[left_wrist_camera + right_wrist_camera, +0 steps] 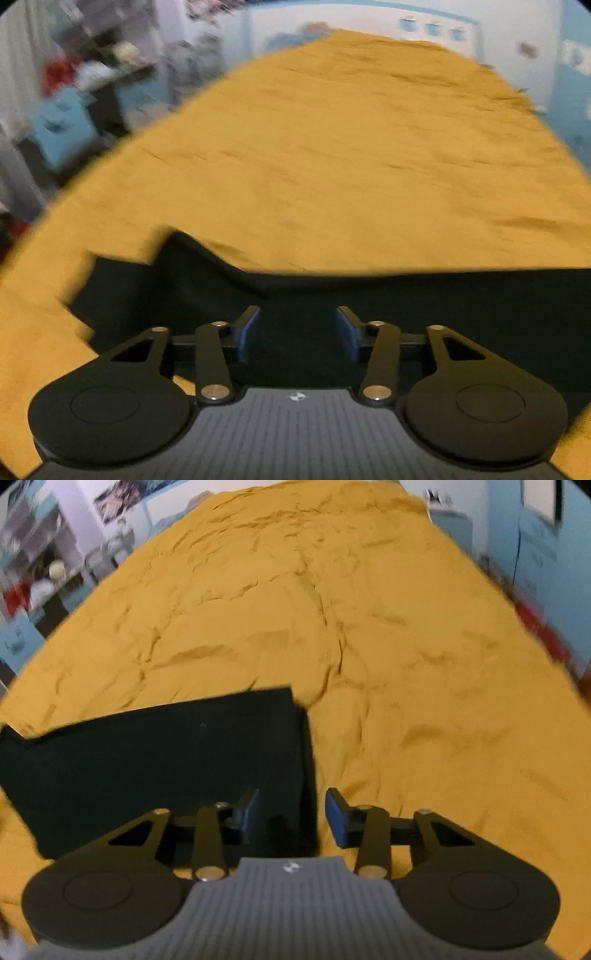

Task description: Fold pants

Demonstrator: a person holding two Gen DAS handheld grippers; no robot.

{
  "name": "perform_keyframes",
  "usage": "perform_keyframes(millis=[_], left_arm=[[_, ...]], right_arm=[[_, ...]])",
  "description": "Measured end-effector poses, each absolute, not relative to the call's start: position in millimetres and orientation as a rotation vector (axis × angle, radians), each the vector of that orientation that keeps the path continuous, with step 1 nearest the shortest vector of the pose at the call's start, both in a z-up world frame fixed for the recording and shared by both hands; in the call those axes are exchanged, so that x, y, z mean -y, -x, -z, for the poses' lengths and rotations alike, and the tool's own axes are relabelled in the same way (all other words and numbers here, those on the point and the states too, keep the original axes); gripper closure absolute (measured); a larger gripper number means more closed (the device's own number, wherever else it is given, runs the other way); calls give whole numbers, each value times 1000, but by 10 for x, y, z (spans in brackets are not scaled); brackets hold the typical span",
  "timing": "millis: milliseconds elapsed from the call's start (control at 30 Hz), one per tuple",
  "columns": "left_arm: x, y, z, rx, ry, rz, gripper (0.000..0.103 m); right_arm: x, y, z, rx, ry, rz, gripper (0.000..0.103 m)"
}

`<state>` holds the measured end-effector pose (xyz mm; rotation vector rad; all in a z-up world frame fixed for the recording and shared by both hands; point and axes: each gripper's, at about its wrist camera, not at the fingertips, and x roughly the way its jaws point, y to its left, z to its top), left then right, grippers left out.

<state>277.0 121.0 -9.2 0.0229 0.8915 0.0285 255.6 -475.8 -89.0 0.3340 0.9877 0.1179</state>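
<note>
No readable txt or nos. anywhere, wall posters (122, 498) too blurred (just colour smears)

Both wrist cams tilt down over the bed (332, 147), close above; both share the pants (147, 760).

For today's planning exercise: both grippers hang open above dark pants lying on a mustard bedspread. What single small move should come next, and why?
Probably lower the right gripper onto the pants' right edge and pinch it. Its jaws stand open with nothing between the pads, right over that edge. The pants look flat and partly folded on the bedspread, and the left gripper is open too, so neither holds cloth for another fold.
</note>
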Motion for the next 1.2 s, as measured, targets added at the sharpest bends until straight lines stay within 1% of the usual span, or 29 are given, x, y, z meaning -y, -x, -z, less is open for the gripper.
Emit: perform_keyframes(millis=[100, 300, 467, 600, 667, 833, 867, 900, 967, 1000, 1067, 1200], left_arm=[[-921, -2562, 174, -925, 84, 88, 54], [-463, -2246, 425, -967, 233, 226, 54], [-336, -2159, 667, -1007, 350, 248, 54], [-208, -2085, 732, -1016, 412, 288, 54], [-120, -2104, 789, -1022, 433, 302, 54], [30, -2195, 948, -1046, 476, 308, 55], [51, -2206, 972, -1050, 482, 310, 62], [71, -2217, 992, -1056, 488, 316, 78], [112, -2229, 1012, -1061, 509, 336, 98], [118, -2222, 990, -1052, 510, 338, 100], [125, -2212, 936, -1035, 502, 345, 101], [139, -2204, 897, -1052, 484, 365, 101]], right_arm=[[4877, -2531, 975, -990, -419, -144, 72], [5006, -2713, 1144, -1013, -525, -217, 73], [5043, -2850, 1264, -1040, -561, -273, 75], [5081, -2871, 1315, -1038, -588, -301, 77], [5093, -2869, 1338, -1034, -606, -317, 82], [5121, -2926, 1434, -1030, -654, -332, 82], [5122, -2942, 1456, -1033, -667, -331, 88], [5117, -2957, 1475, -1038, -674, -334, 92], [5110, -2961, 1469, -1032, -672, -336, 103], [5111, -2951, 1438, -1020, -671, -345, 103], [5109, -2915, 1340, -993, -656, -355, 103], [5071, -2807, 1221, -1017, -583, -354, 103]])
